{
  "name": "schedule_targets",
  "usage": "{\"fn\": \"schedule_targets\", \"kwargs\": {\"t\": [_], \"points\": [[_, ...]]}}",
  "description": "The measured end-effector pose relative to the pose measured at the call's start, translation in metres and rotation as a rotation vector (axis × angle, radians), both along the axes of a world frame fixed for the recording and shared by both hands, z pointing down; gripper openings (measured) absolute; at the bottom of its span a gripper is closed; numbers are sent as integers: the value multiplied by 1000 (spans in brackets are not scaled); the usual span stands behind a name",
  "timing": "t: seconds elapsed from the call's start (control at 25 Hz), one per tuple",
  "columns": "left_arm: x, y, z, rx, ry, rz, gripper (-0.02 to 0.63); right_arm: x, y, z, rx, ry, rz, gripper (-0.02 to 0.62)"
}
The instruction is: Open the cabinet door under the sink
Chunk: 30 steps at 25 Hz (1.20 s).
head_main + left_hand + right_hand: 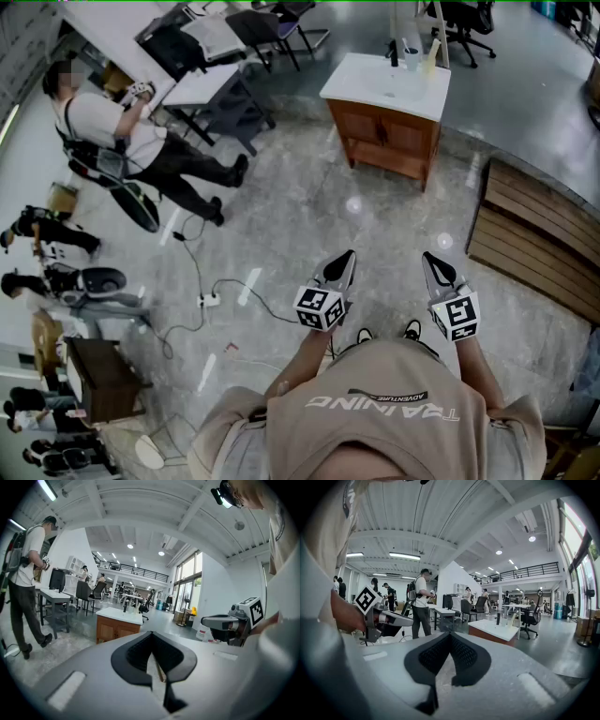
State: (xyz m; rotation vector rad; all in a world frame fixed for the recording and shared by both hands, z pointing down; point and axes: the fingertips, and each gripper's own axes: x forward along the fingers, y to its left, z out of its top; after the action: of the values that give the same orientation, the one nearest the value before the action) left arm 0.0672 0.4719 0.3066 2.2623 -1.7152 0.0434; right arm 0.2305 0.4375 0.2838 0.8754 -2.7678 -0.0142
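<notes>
Above floor (pixel 309 211): left gripper (pixel 348 255), right gripper (pixel 428 256) jaws closed, empty.

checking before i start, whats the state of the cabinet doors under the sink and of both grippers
cabinet doors: both closed, nothing touching them
left gripper: shut, nothing between its jaws
right gripper: shut, nothing between its jaws

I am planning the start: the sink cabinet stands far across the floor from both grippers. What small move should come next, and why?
Probably a step forward toward the sink cabinet. Its doors look closed, and it stands well beyond the left gripper and the right gripper, both with jaws together and empty.
</notes>
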Motion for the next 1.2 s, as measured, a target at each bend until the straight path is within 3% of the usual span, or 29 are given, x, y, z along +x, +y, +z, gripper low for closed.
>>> {"fn": "schedule_targets", "kwargs": {"t": [0.56, 0.8, 1.0, 1.2], "points": [[-32, 19, 9, -9, -22, 63, 14, -16, 7, -20, 9, -64, 122, 2], [-45, 17, 36, -51, -18, 102, 14, -15, 11, 7, -109, -86, 190, 2], [-58, 12, 53, -102, 3, 73, 14, -22, 8, 24, -160, -50, 166, 2], [-63, -24, 59, -137, -27, 31, 14, -31, -37, 32, -151, -79, 113, 2]]}}
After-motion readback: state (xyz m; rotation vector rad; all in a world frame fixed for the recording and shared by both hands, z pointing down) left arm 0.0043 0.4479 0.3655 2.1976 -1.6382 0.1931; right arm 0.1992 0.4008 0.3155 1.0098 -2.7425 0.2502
